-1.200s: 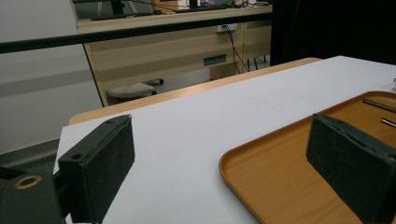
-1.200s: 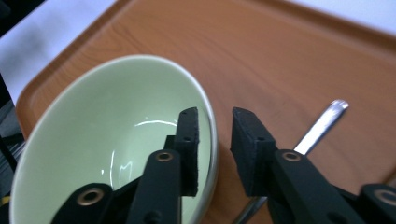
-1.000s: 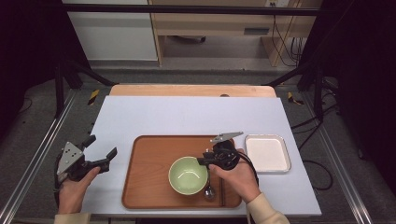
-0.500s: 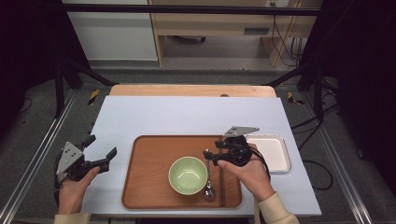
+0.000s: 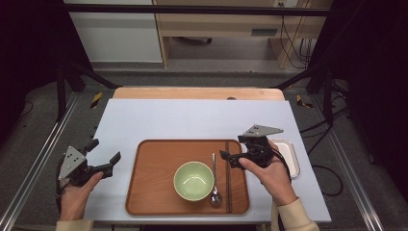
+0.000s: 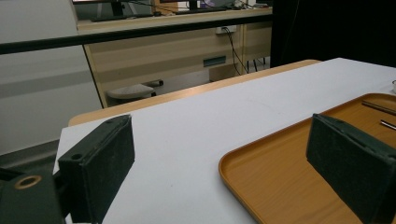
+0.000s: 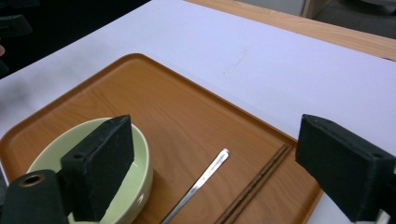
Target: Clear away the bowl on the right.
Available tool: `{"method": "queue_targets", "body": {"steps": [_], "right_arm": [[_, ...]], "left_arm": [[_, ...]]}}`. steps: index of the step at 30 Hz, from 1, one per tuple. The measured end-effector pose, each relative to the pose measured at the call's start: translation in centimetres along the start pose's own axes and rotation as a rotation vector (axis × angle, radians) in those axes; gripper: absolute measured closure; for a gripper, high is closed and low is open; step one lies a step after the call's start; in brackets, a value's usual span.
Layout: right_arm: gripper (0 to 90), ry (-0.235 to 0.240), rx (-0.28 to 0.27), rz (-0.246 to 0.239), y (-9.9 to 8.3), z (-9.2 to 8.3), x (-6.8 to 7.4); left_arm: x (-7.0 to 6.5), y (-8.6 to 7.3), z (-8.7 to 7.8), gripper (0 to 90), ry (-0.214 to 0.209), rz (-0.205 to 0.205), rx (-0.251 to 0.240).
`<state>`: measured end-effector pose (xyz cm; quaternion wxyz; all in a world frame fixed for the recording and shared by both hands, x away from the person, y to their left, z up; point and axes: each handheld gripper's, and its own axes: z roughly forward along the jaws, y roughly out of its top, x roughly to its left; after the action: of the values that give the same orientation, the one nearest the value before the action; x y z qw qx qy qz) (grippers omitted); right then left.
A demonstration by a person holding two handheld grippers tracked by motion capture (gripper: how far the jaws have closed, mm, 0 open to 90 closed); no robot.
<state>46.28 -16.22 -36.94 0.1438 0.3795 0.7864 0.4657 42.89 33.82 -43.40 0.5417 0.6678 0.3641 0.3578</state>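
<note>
- The place setting looks close to finished: a pale green bowl point(image 5: 193, 180), a metal spoon point(image 5: 214, 182) and a pair of dark wooden chopsticks point(image 5: 228, 176) all lie on the wooden tray point(image 5: 154, 168).
- The chopsticks lie along the tray's right side, parallel to the spoon and just right of it; the spoon lies just right of the bowl, its scoop at the near end.
- The right tool point(image 5: 230, 159) hangs above the tray's right edge, beside the chopsticks' far half. Its jaws have just been opening and now stand wide, with nothing between them.
- The left tool point(image 5: 104, 155) hovers off the tray's left edge, over the worktop point(image 5: 192, 118), jaws spread wide and empty.
- As I judge it, the chopsticks are set down, and little is left. The white rectangular dish point(image 5: 291, 159) right of the tray looks empty, so nothing more seems to be waiting.
- Materials: the tray is orange-brown with a wood-grain look, rounded corners and a low raised rim.
- The bowl is glossy, round and smooth, probably ceramic or melamine.
- The spoon has a slim, shiny, flat handle point(image 7: 201, 179); the chopsticks are thin, straight and matt.
- The worktop is a smooth pale sheet with a light wooden strip along its far edge.
</note>
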Motion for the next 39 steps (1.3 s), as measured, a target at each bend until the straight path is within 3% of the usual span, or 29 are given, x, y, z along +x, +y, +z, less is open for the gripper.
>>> {"method": "queue_targets", "body": {"steps": [13,20,27,39], "right_arm": [[10.8,-0.062,-0.048,0.073,-0.1,-2.2,-2.0],[11.9,-0.136,-0.083,0.109,-0.4,-3.9,-3.4],[15.2,-0.242,-0.141,0.088,-1.1,-5.7,-4.9],[13.7,-0.329,-0.129,0.13,-3.0,-7.6,-7.0]], "left_arm": [[0.1,0.1,-0.1,7.6,0.004,-0.004,-0.004],[0.2,0.2,-0.3,7.6,0.008,-0.004,-0.009],[0.3,0.3,-0.5,7.6,0.013,-0.006,-0.015],[0.4,0.3,-0.6,7.6,0.019,-0.011,-0.02]]}}
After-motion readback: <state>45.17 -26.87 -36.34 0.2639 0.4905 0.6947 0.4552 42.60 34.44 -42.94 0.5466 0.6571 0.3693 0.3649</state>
